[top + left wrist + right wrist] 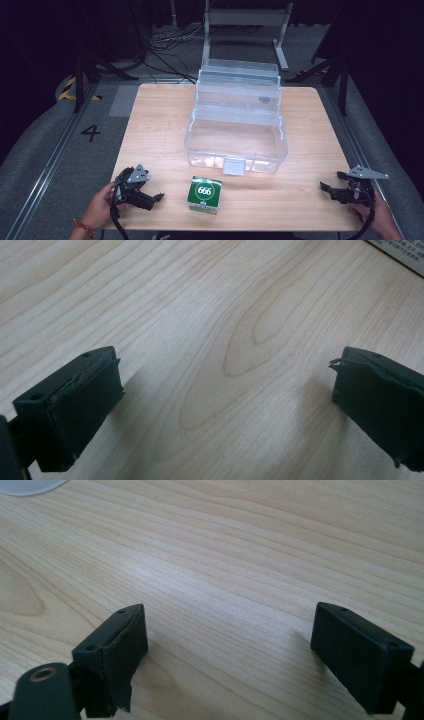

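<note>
High view: a light wooden table (150,115) is seen from above. A clear plastic storage box (235,145) with its tiered lid folded back is placed at the centre, running toward 12 o'clock. A green carton marked "666" (204,194) is set at 6 o'clock of that box, near its front latch but apart from it. The left gripper (159,197) is held by a hand (100,206) at 9 o'clock of the carton, jaws pointed toward it, a clear gap left between tips and carton. The right gripper (331,183) is held at 3 o'clock of the carton, well apart from it, at the table's right edge, jaws pointed inward. Nothing is gripped by either one.

Left gripper view: the two black jaws are spread wide, with bare wood grain seen between them. A corner of a printed box (407,252) is caught at 1 o'clock, well beyond the jaws.

Right gripper view: the jaws are likewise spread wide over bare wood, nothing between the pads. A curved piece of the clear box's edge (30,485) is caught at 11 o'clock, well apart from the jaws.
</note>
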